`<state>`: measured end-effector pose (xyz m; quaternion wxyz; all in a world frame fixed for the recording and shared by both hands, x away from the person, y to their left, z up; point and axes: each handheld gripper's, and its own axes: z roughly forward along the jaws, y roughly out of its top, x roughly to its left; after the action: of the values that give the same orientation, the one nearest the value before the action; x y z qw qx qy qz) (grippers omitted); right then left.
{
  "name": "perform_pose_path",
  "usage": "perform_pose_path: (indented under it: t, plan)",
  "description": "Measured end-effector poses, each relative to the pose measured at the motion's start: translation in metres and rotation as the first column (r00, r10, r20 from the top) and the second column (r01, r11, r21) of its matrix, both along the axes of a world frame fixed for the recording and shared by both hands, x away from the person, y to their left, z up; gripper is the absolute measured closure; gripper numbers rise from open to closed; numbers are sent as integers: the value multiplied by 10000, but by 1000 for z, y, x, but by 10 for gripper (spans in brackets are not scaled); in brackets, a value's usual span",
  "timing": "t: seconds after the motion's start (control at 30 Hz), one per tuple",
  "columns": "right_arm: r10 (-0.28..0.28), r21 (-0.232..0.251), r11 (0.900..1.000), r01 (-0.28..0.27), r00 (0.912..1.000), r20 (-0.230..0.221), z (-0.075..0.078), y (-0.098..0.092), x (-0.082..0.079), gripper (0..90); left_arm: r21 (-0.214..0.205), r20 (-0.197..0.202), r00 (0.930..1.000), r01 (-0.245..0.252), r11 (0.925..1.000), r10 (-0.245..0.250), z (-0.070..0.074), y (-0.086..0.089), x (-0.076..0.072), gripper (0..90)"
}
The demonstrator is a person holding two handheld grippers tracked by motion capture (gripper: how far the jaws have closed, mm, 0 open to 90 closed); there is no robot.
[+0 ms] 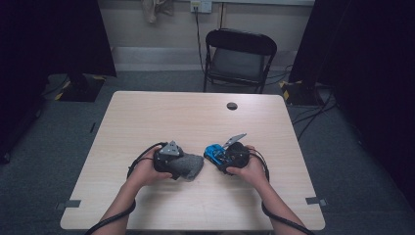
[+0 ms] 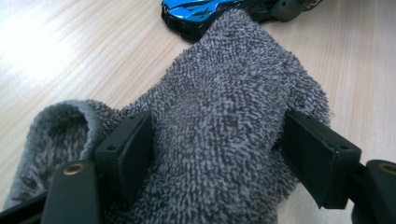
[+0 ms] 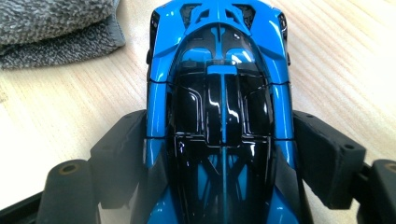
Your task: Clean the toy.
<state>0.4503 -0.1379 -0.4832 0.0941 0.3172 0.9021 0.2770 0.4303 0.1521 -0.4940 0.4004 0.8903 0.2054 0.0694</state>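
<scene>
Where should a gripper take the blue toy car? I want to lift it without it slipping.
Grip the blue toy car across its flanks at mid-body, coming along its length from one end, as the right gripper does: the sides look long and fairly parallel there, while the roof curves.

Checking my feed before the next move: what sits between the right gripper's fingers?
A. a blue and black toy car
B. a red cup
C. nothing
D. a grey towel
A: in the right gripper view the blue and black toy car lies lengthwise between the right gripper fingers, while the grey towel is at the left gripper.
</scene>
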Motion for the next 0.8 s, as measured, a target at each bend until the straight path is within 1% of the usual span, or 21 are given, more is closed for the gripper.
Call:
perform_pose_path:
  t: [0.03,0.07,0.13,0.17,0.27,0.37,0.43,0.5,0.53,0.6,0.67,0.7,0.73,0.77,0.8]
  plan:
    - [-11,11,10000,11,10000,12,0,0,0,232,92,77,10000,21,10000,-21,0,0,-1,289]
    - [-4,35,10000,4,10000,22,0,0,0,232,25,65,10000,-45,10000,45,0,0,-2,313]
    - [-14,83,10000,14,10000,52,-1,-1,-1,233,-2,-10,9999,-131,9999,131,1,0,-5,396]
    - [-19,95,10000,18,10000,61,-1,-1,-1,233,-18,-59,9998,-181,9998,181,1,0,-6,453]
    - [16,99,9999,-17,10000,76,-1,-1,-1,235,44,-217,9992,-330,9994,331,3,-1,-9,512]
    - [52,105,9999,-52,9999,86,-1,-1,-1,237,109,-320,9977,-591,9982,594,5,-4,-11,555]
    - [72,117,9999,-74,9999,105,-1,-2,-1,237,309,-165,9985,-516,9982,522,6,-5,-13,572]
    - [65,153,9999,-67,9999,130,-1,-2,-1,239,247,-167,9979,-628,9977,632,6,-6,-14,586]
    - [68,162,9998,-70,9999,138,-1,-2,-1,239,277,-94,9977,-664,9974,667,7,-6,-16,595]
    - [85,174,9998,-87,9998,152,-1,-2,-1,242,240,-134,9961,-867,9959,871,7,-7,-17,609]
    - [106,187,9998,-109,9998,158,-1,-2,-1,246,203,-92,9960,-888,9958,890,7,-8,-18,621]
    - [115,186,9998,-118,9998,159,-1,-3,-1,248,265,-102,9957,-920,9954,923,7,-8,-19,630]
    - [119,182,9998,-122,9998,161,-1,-3,-1,248,223,-176,9946,-1015,9946,1019,8,-8,-20,636]
    - [111,180,9998,-114,9998,158,-1,-3,-1,249,140,-363,9925,-1161,9931,1166,8,-9,-20,646]
    - [111,174,9998,-113,9998,152,-1,-2,-1,250,182,-408,9916,-1223,9923,1230,8,-8,-20,652]
